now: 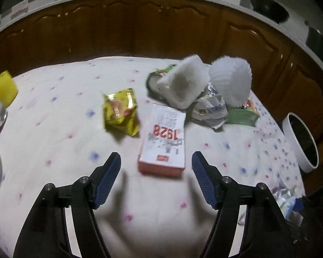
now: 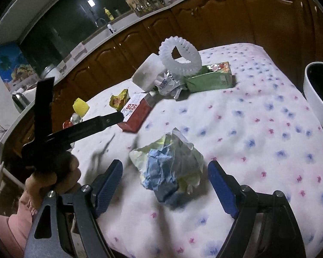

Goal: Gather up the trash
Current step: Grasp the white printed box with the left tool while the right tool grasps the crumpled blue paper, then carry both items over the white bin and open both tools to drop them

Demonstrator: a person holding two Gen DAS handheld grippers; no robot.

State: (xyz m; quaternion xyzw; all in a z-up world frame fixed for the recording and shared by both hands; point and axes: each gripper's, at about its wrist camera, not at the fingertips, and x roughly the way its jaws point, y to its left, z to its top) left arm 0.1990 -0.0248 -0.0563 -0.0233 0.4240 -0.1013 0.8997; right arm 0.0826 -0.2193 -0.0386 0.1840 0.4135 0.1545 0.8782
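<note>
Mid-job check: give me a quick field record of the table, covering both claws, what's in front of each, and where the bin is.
surface: table with flowered white cloth
left claw: open, empty
ahead of left claw: white and red box printed 1928, lying flat
right claw: open, nothing pressed
between right claw's fingers: crumpled blue and clear wrapper, on the cloth
bin: white bin at the table's right edge
other trash: yellow packet, green box, white ribbed ring

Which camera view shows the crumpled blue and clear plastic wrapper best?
The right wrist view: the crumpled wrapper lies whole on the tablecloth, centred just ahead of the open right hand-held gripper. The left wrist view shows only a blurred part of it at the lower right edge, behind that gripper's finger.
</note>
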